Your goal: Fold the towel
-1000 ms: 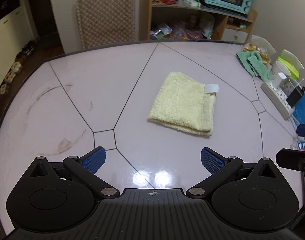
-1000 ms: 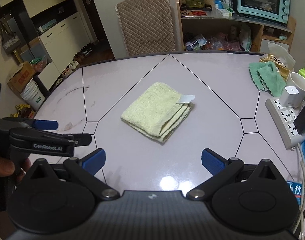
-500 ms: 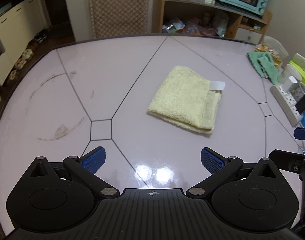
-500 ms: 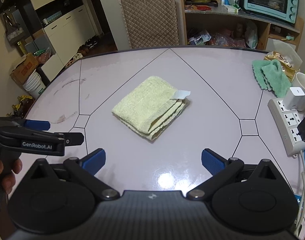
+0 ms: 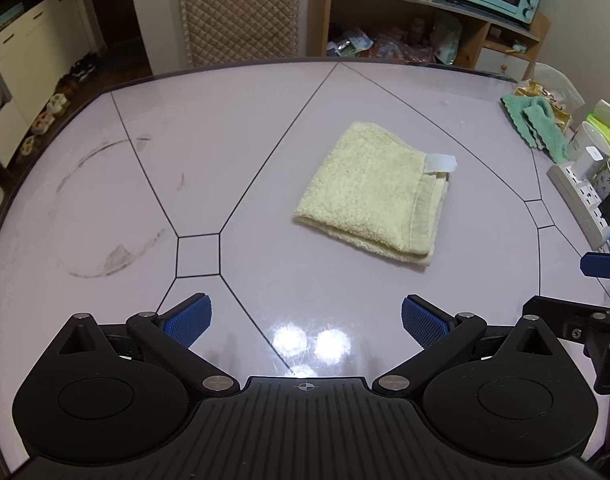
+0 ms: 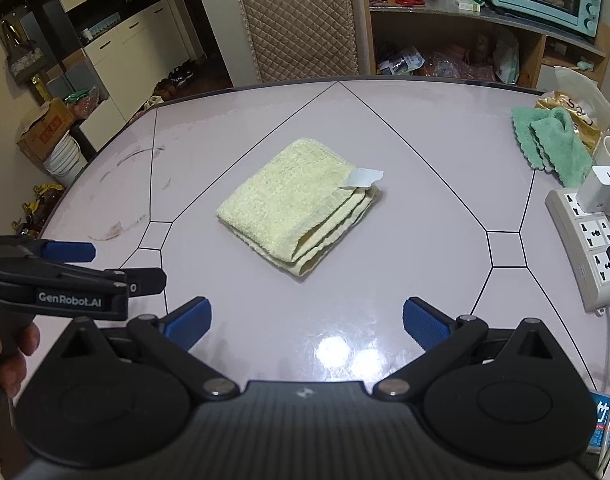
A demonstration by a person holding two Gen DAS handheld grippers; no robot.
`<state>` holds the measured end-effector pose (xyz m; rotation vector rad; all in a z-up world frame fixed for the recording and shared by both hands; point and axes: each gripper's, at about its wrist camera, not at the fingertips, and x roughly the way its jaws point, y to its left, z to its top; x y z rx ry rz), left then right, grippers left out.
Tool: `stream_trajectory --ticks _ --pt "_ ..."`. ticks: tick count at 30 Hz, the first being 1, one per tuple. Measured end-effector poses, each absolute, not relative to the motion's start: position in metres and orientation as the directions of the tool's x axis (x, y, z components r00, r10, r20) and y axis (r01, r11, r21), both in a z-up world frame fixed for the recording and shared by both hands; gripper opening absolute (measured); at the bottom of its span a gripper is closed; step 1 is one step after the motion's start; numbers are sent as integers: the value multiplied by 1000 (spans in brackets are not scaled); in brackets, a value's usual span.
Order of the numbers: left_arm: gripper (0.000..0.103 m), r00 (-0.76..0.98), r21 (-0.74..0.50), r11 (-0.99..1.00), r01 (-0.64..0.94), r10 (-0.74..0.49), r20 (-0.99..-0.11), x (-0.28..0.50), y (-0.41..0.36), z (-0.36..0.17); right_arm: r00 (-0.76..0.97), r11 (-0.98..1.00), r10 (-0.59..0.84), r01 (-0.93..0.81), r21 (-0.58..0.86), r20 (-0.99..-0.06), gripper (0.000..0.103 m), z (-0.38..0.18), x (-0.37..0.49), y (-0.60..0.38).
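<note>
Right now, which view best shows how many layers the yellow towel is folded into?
The right wrist view: the yellow towel turns its open stacked edges toward that camera, so the separate layers show beside the white tag. The left wrist view shows mostly the towel's flat top and one hemmed side, with the layers barely separable.

Glossy pale surface [image 6: 405,240] with thin black inlaid lines, smudged ring stain at left. Folded yellow towel [image 6: 295,210] lies flat near centre, white tag [image 6: 364,178] at its corner. Green cloth [image 6: 553,144], white power strip [image 6: 585,248] with plugged adapter [image 6: 601,190] along right edge.
</note>
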<state>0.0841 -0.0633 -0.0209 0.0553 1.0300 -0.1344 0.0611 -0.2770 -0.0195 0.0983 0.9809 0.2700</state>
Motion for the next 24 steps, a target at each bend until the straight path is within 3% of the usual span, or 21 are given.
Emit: stream_trajectory --ticks 24 --pt "103 522 1 984 181 -95 -848 99 -66 -19 520 959 276 -199 199 -808 103 -22 74 -273"
